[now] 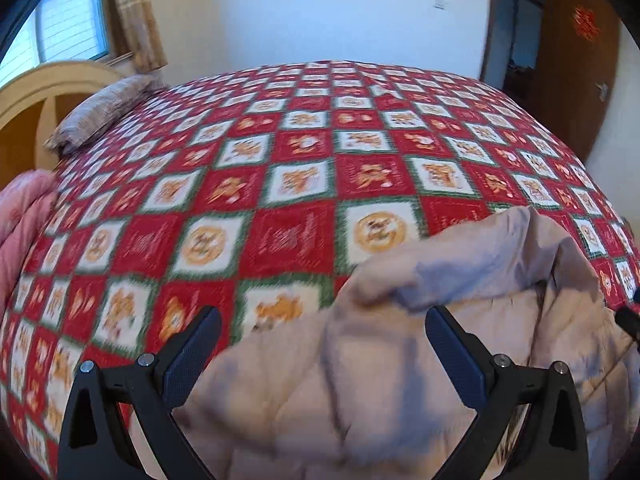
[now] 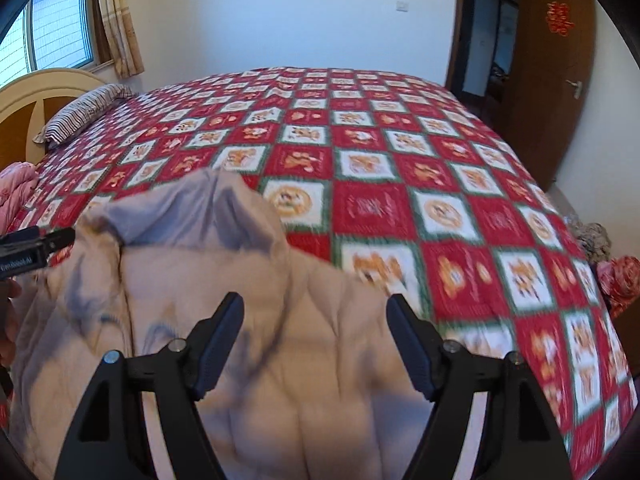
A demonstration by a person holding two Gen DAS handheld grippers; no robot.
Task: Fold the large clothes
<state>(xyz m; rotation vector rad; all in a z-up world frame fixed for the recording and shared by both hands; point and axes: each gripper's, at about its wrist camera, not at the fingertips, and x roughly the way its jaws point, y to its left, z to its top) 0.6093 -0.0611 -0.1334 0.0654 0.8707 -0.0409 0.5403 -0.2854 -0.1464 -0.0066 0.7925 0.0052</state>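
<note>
A beige quilted padded jacket lies crumpled at the near edge of a bed, its grey-lined hood or collar standing up at the far side. It also shows in the right wrist view. My left gripper is open, its jaws wide apart over the jacket's left part. My right gripper is open over the jacket's right part. Neither holds fabric. The left gripper's finger shows at the left edge of the right wrist view, beside the jacket.
The bed has a red, white and green checked cover. A striped pillow lies by the headboard. Pink bedding is at the left edge. Red cloth lies off the bed's right side. A wooden door stands at the right.
</note>
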